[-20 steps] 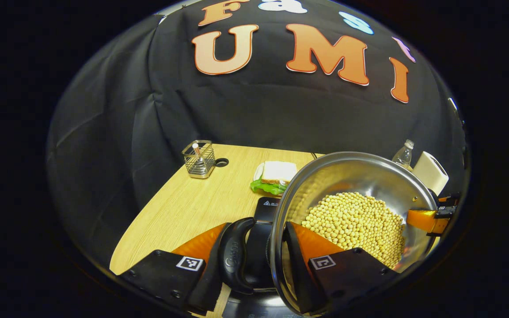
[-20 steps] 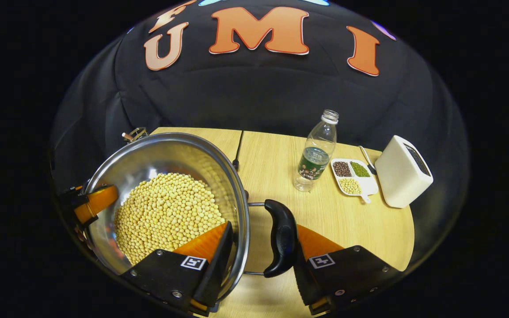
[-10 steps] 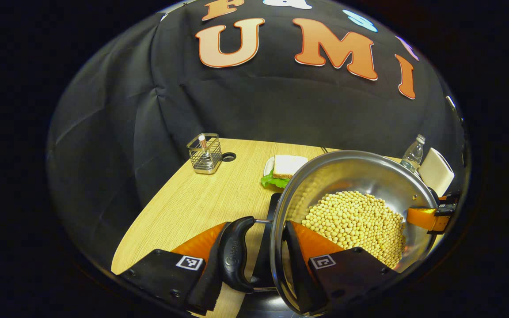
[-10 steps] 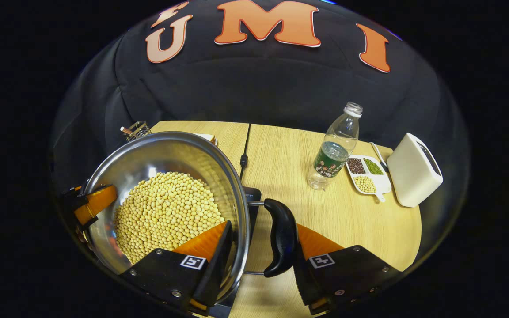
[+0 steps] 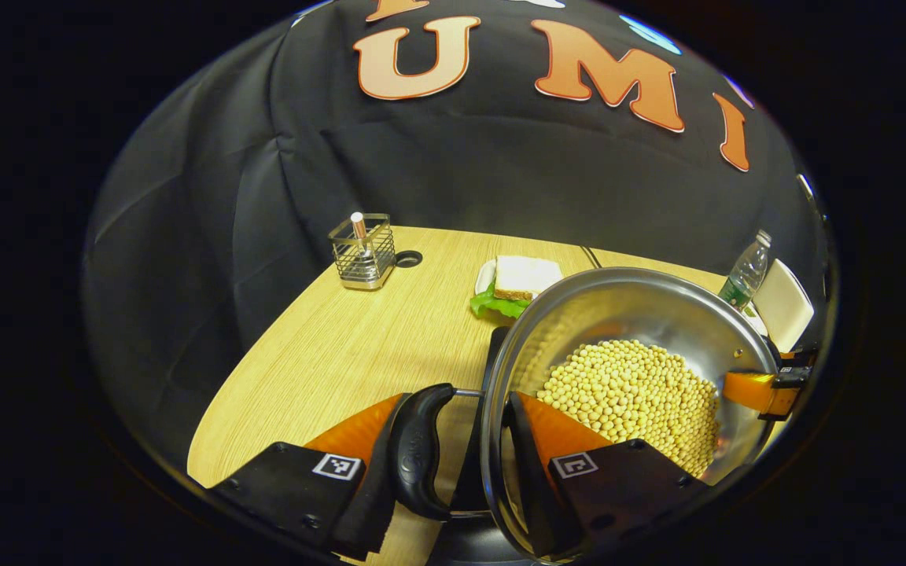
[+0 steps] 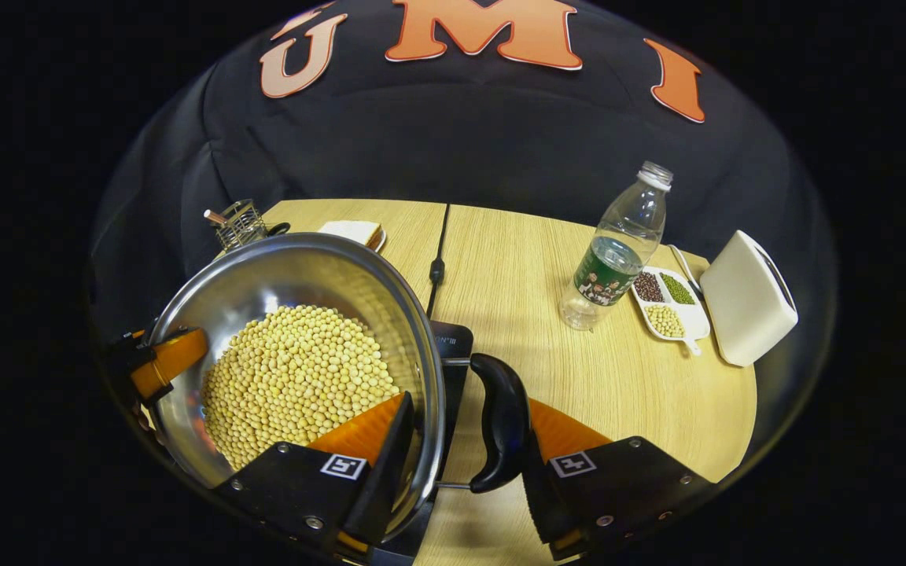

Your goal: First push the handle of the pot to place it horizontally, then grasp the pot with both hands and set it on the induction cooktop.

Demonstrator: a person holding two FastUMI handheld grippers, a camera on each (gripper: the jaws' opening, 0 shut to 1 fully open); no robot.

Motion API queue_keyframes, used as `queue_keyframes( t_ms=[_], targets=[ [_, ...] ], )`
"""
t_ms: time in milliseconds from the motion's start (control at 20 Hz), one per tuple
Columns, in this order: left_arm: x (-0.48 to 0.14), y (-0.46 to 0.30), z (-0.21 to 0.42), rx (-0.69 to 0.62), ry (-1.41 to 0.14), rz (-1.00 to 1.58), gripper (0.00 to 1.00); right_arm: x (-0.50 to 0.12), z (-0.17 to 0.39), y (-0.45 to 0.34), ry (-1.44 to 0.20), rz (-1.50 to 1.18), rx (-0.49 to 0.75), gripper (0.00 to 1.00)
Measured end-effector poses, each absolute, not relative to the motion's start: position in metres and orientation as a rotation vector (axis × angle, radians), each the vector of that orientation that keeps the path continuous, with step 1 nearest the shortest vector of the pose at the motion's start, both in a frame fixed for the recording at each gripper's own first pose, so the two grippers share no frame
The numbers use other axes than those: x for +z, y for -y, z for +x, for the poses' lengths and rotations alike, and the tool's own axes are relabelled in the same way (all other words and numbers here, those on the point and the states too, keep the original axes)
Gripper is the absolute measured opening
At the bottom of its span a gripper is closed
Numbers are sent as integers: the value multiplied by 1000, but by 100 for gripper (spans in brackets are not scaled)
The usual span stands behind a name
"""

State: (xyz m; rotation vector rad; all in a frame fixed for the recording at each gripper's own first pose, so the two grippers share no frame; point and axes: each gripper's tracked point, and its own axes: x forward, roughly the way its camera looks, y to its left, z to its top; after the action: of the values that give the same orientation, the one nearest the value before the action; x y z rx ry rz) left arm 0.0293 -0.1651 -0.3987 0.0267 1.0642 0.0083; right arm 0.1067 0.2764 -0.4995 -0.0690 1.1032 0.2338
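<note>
Both grippers point(image 5: 453, 464) point(image 6: 461, 464) clamp the pot point(image 6: 264, 275); bottle point(image 6: 618, 251) nearby.

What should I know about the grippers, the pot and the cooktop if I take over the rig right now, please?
Left gripper: shut on the pot's left handle and rim, one finger inside the pot.
Right gripper: shut the same way on the right handle and rim.
Pot: full of soybeans, held by both grippers over the induction cooktop; whether it touches I cannot tell.
Done: both handles horizontal, pot grasped and brought to the cooktop.
Left: set it down centred, level so no beans spill, then open both grippers.
</note>
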Motion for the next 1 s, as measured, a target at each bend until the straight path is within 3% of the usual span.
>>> queue_keyframes(
  t_ms=[300,600,650,800,1000],
  targets=[
    [-399,161,32,9,-1083,15,71,-503,107,-279,-1105,-82,234,70],
    [-399,162,34,11,-1102,41,75,-506,107,-278,-1109,-55,231,70],
    [-404,165,34,10,-1096,55,80,-508,106,-277,-1114,-61,238,70],
    [-399,168,33,17,-1093,81,88,-500,106,-275,-1093,-77,248,77],
    [-350,168,46,3,-1006,133,88,-455,118,-267,-967,-80,255,82]
  ],
)
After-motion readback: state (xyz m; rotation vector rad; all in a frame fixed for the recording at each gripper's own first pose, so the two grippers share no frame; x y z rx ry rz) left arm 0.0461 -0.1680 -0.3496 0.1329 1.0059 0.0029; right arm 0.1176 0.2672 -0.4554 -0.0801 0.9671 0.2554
